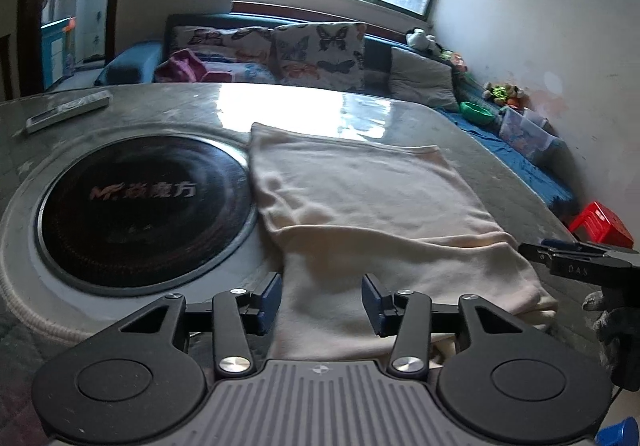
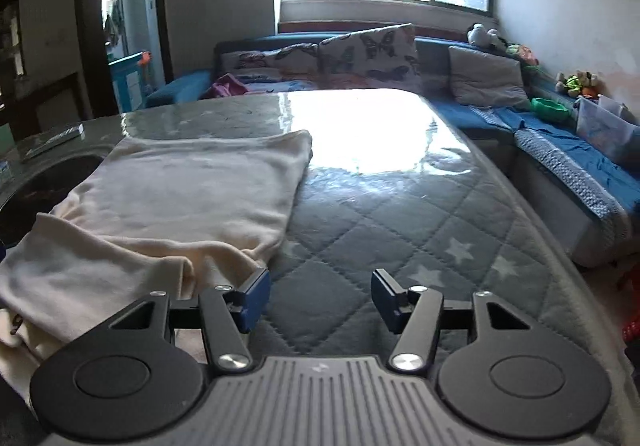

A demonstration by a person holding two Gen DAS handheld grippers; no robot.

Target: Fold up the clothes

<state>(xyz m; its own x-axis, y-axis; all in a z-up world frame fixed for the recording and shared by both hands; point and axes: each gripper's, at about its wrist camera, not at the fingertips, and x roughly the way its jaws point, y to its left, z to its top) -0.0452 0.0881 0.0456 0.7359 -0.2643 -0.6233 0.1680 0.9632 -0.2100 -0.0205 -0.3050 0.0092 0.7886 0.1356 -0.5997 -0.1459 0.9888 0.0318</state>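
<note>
Cream garment (image 1: 372, 206), soft knit, folded to a rough rectangle, flat on quilted grey table cover (image 2: 400, 230) with star print. Left gripper (image 1: 322, 304): jaws parted, nothing clamped, near edge of garment directly below and between blue pads. Right gripper (image 2: 320, 298): jaws parted, empty, over bare quilting; garment's near right corner just beside left pad. Round black glass hob (image 1: 140, 210) inset at left, touching garment's left edge.
</note>
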